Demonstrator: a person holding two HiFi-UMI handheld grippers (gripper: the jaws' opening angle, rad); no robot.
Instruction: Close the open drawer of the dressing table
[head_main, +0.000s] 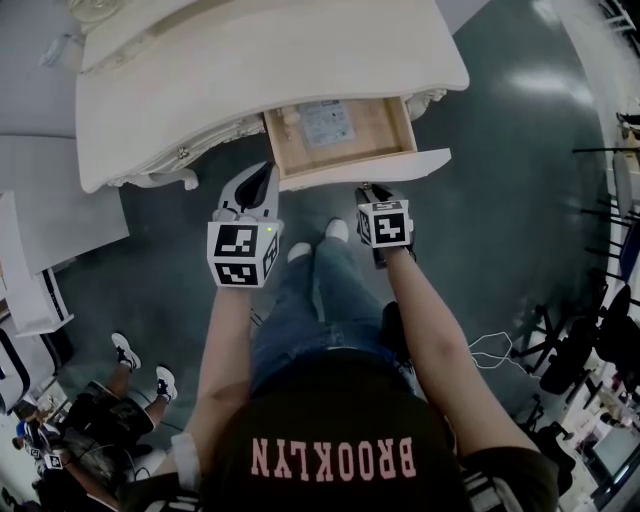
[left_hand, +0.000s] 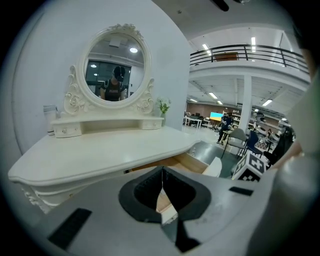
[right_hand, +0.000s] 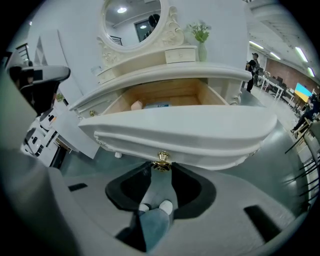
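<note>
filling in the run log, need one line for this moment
drawer open, items inside | right tool shut on gold knob | left tool shut, empty | closing not done

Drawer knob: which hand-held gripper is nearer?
Right. The right hand-held gripper has the gold knob between its jaw tips; whether it is clamped is unclear. The left hand-held gripper, jaws together, sits off by the left corner of the drawer.
</note>
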